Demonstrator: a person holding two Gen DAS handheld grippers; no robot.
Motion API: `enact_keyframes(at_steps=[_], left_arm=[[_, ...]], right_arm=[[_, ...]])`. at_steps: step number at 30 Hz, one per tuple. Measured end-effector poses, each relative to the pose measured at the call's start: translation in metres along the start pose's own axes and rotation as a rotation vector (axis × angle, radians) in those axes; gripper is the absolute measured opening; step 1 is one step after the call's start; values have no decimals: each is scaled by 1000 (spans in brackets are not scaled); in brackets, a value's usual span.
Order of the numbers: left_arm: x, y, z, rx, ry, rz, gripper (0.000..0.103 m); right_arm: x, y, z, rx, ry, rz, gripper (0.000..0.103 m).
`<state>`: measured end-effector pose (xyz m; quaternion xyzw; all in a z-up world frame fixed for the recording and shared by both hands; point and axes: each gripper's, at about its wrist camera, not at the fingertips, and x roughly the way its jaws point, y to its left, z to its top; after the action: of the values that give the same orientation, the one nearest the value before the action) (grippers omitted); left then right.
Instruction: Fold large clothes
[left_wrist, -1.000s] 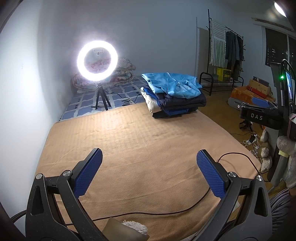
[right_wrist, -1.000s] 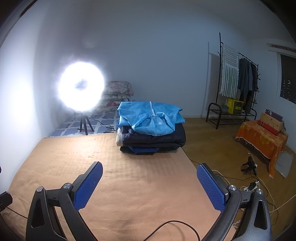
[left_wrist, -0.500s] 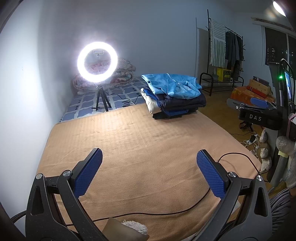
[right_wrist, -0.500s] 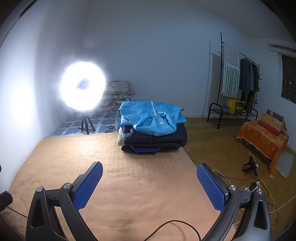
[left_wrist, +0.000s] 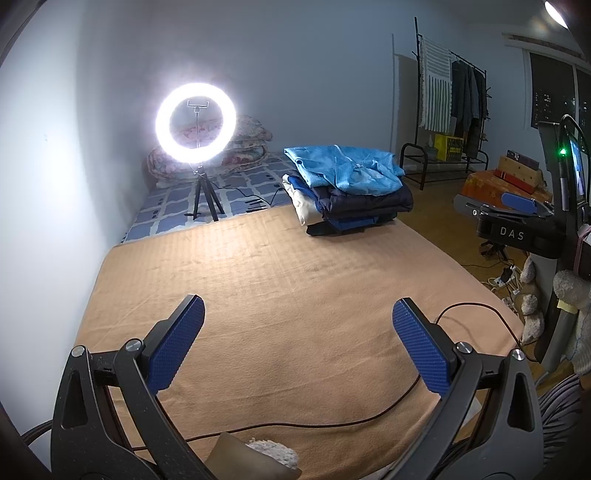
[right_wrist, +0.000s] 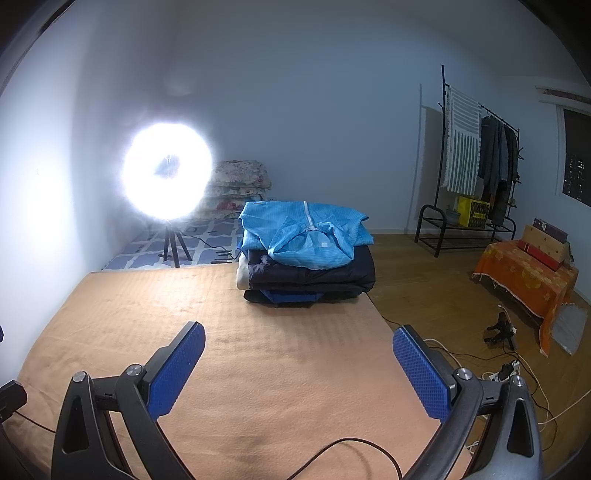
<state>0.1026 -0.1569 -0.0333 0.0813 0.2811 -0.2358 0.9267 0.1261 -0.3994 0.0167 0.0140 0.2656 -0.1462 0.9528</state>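
Note:
A stack of folded clothes (left_wrist: 351, 195) sits at the far right corner of the bed, a light blue garment (right_wrist: 304, 232) on top, dark navy (right_wrist: 314, 275) and white ones beneath. The orange blanket (left_wrist: 288, 295) covers the bed in front of it. My left gripper (left_wrist: 297, 336) is open and empty above the near part of the blanket. My right gripper (right_wrist: 299, 363) is open and empty, closer to the stack. The right gripper also shows at the right edge of the left wrist view (left_wrist: 517, 218).
A lit ring light on a tripod (left_wrist: 195, 122) stands at the far left of the bed, folded quilts (left_wrist: 243, 147) behind it. A thin cable (left_wrist: 332, 421) crosses the near blanket. A clothes rack (right_wrist: 476, 166), an orange-covered box (right_wrist: 524, 273) and floor cables (right_wrist: 509, 369) are on the right.
The right gripper has drifted slightly closer to the clothes stack. The left gripper has barely moved. Both stay open.

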Motion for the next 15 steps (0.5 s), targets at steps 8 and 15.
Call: enact_keyframes(at_steps=[8, 15], left_arm=[[0, 1, 0, 2, -7, 6, 103], [0, 0, 0, 5, -7, 6, 103]], right_arm=[[1, 2, 0, -7, 2, 4, 103], [4, 3, -1, -10, 3, 9, 103]])
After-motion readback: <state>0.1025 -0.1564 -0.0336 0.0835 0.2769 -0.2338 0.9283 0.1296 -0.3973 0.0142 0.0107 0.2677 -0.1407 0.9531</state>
